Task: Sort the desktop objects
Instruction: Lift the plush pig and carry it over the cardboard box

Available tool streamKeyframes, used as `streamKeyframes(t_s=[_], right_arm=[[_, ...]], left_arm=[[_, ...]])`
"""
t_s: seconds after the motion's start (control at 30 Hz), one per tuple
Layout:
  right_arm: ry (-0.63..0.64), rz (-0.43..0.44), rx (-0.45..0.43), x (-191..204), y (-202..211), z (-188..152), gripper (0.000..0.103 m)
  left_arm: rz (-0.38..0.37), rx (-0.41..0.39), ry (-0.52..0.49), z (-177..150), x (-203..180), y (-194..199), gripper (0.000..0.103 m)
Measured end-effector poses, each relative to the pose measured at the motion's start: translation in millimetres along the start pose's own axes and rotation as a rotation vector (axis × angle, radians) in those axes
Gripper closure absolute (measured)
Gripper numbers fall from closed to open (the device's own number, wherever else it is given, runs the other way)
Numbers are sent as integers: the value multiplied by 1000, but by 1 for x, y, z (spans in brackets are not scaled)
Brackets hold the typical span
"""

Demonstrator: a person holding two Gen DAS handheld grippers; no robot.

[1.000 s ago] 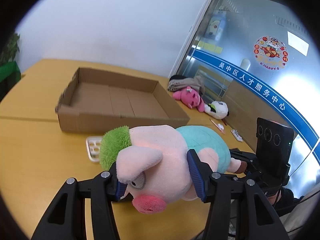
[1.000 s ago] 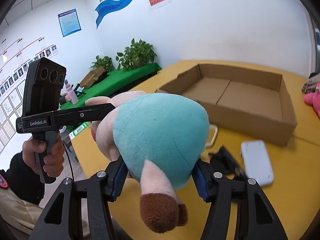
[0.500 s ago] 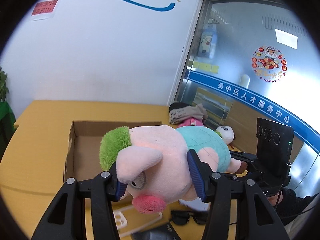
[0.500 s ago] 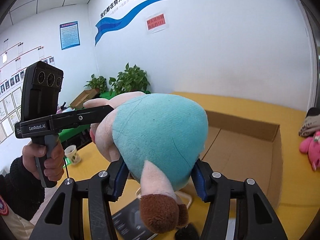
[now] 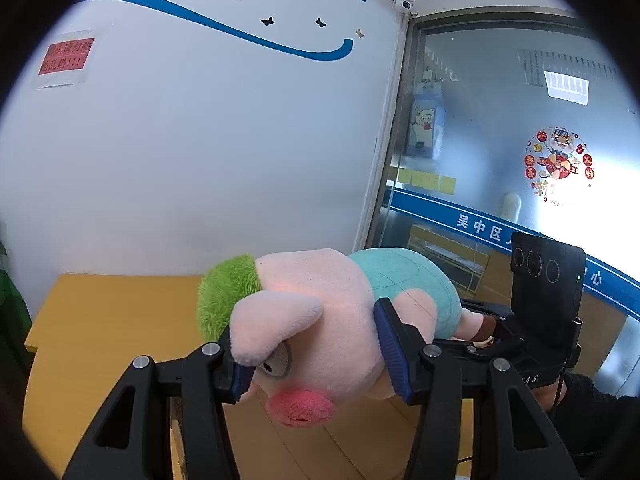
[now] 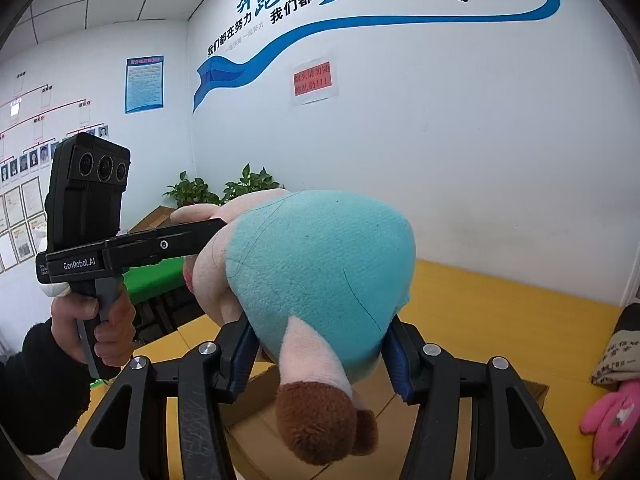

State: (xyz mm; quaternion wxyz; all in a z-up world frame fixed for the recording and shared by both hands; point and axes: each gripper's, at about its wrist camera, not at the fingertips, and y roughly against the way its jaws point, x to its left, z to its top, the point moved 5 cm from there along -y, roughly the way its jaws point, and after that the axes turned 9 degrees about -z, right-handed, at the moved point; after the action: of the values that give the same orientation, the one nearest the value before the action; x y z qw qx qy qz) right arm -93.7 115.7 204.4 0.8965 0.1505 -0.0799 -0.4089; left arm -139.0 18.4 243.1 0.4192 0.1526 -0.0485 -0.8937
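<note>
— Where's the pig (image 5: 320,320)?

— Aloft between your tongs, above the yellow table (image 5: 112,320) and box (image 6: 440,420). Your left gripper (image 5: 312,356) clamps its head; your right gripper (image 6: 320,344) pinches its teal rump, jaws half-spread on both.

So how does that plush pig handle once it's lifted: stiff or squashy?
Probably squashy: the plush pig bulges around the left gripper. Likely light. Its brown foot dangles below the right gripper, so limbs flop.

place: office | signs: wall slogan (image 6: 272,12); framed certificates (image 6: 22,216); glass partition (image 5: 500,140); yellow desk (image 5: 112,312)
</note>
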Motion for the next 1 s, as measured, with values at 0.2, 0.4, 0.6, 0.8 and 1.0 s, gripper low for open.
streamKeyframes(t_s=[0.2,0.4,0.6,0.8,1.0], right_arm=[[-17,29,26,-26,-67,16,43],[-113,64,120,-57,-152,-29,43],[-211,75,255,-82,-229,-103,43],[-274,44,360,-92,-292,-161,39],[-200,-24,490,-79,-324,-193,22]], left_arm=[[24,13,27,7,52,-32,51],[52,121,124,-41,119,-87,51],[84,266,245,-118,178,-139,51],[169,365,331,-167,218,-171,51],[256,410,325,-170,218,-168,46]])
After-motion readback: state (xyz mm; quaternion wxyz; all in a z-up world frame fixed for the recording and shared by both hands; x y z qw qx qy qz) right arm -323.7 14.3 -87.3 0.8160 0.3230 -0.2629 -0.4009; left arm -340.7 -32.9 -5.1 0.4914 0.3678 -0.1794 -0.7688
